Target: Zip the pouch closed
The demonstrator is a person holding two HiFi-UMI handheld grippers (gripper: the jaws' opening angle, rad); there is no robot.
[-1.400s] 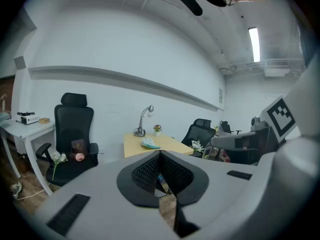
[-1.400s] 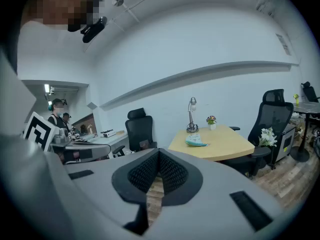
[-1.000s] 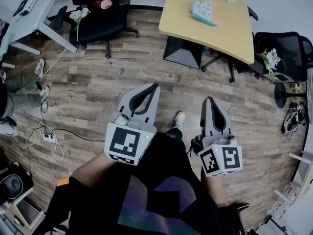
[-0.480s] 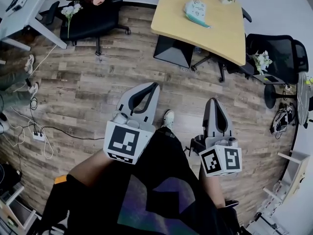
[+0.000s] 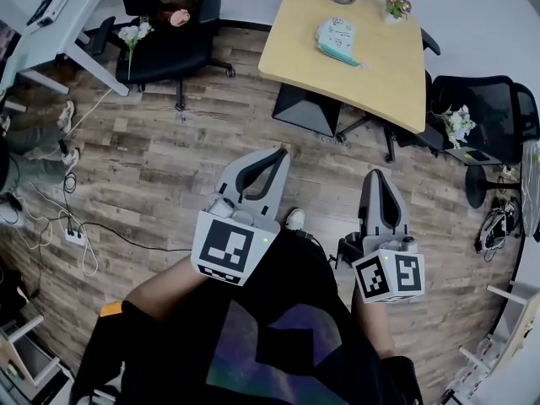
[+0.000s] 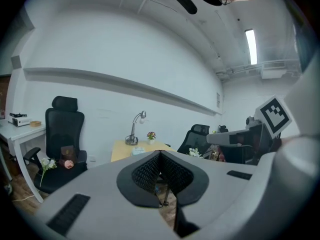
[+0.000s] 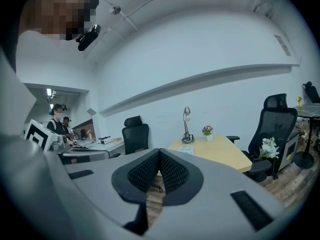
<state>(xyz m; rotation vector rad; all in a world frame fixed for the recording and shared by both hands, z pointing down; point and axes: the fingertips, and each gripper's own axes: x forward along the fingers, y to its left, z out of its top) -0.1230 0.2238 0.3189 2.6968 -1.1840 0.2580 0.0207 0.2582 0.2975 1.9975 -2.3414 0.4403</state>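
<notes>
Open wooden floor is left between the left hand-held gripper and right hand-held gripper, low in the frame, and the yellow worktop at upper right. Its rounded near edge is flanked by a black chair at the right. A second chair is seen upper left, a power strip at the left edge. Both grippers are clenched on nothing. The pouch, pale with a teal edge, is laid on the worktop's upper part, well apart from both grippers. Its zip is too small to be read.
</notes>
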